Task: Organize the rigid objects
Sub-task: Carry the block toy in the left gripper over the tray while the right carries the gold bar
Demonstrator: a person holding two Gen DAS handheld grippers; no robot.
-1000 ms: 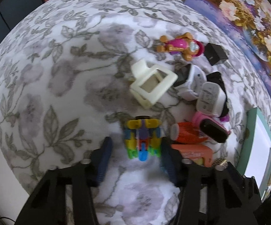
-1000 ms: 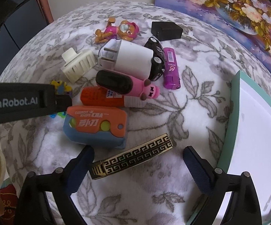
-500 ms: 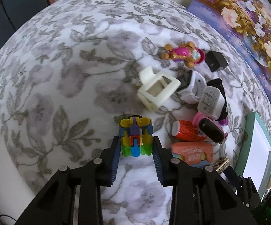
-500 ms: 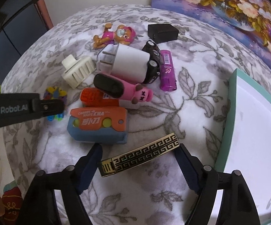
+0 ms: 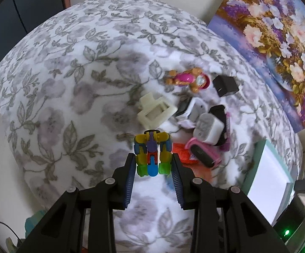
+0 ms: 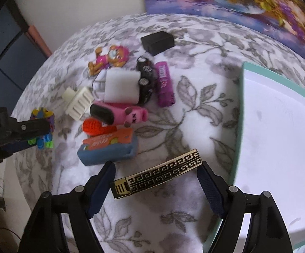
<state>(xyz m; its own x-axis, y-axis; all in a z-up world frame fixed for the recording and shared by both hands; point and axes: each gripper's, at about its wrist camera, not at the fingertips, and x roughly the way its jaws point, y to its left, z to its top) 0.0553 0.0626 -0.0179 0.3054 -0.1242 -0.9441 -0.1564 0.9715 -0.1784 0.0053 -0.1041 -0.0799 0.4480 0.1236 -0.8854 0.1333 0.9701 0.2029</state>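
The left gripper (image 5: 153, 168) is clenched on the building-block toy (image 5: 152, 154), pads pressing its two sides, and the toy looks lifted clear of the flowered blanket (image 5: 68, 84). To carry it well, keep the squeeze steady and the wrist level, since the toy is made of snapped-together pieces that could twist loose; pass high over the cream clip (image 5: 155, 111) and the heap of small things beside it toward the green-rimmed tray (image 6: 240, 113).

The right gripper (image 6: 157, 181) has just been closing its jaws around the gold patterned lighter (image 6: 158, 175), which lies on the blanket just beside the tray. The right pad looks to touch its end, the left stands a little off, so I judge it not yet gripped. Since the lighter lies aslant between the pads, square it to them before closing.
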